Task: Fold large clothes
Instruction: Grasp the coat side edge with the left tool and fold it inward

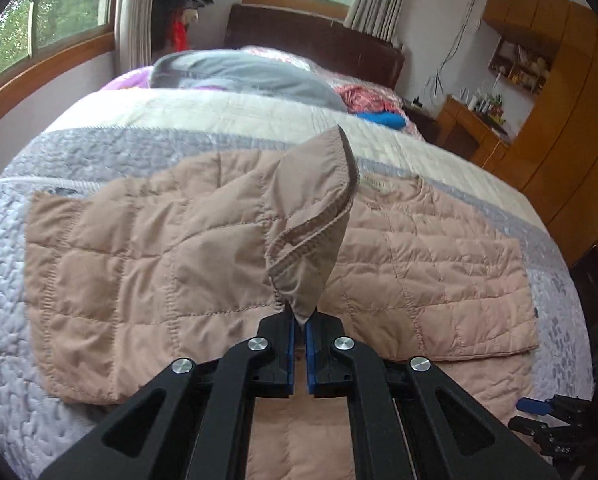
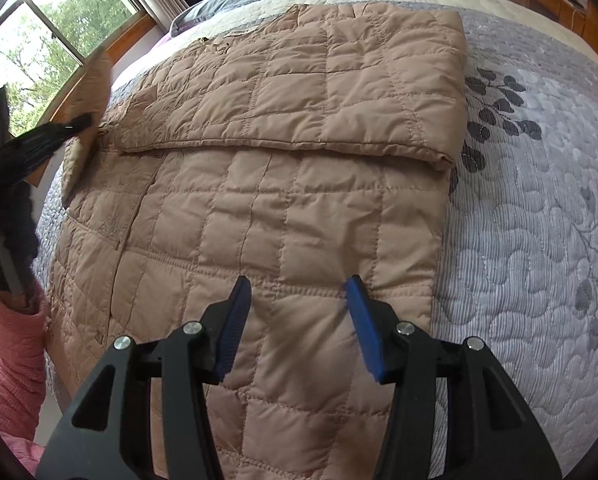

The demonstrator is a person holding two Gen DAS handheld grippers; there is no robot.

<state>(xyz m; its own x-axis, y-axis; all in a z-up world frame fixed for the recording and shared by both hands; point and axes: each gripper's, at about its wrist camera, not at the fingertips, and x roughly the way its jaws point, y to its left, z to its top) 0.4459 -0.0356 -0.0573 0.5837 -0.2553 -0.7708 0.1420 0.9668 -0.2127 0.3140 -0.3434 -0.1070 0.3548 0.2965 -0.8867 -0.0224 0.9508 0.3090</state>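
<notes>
A tan quilted jacket (image 1: pixel 171 248) lies spread on the bed; it also fills the right wrist view (image 2: pixel 283 208), with one sleeve (image 2: pixel 339 92) folded across its upper part. My left gripper (image 1: pixel 300 322) is shut on the cuff of the other sleeve (image 1: pixel 315 220) and holds it lifted above the jacket. The left gripper also shows at the left edge of the right wrist view (image 2: pixel 79 124), with the cuff in it. My right gripper (image 2: pixel 299 292) is open and empty, just above the jacket's lower body.
The bed has a grey and cream quilted cover (image 2: pixel 539 216). A grey pillow (image 1: pixel 243 76) and coloured bedding (image 1: pixel 379 114) lie near the dark headboard (image 1: pixel 315 40). Wooden cabinets (image 1: pixel 559 112) stand on the right, windows (image 1: pixel 59 12) on the left.
</notes>
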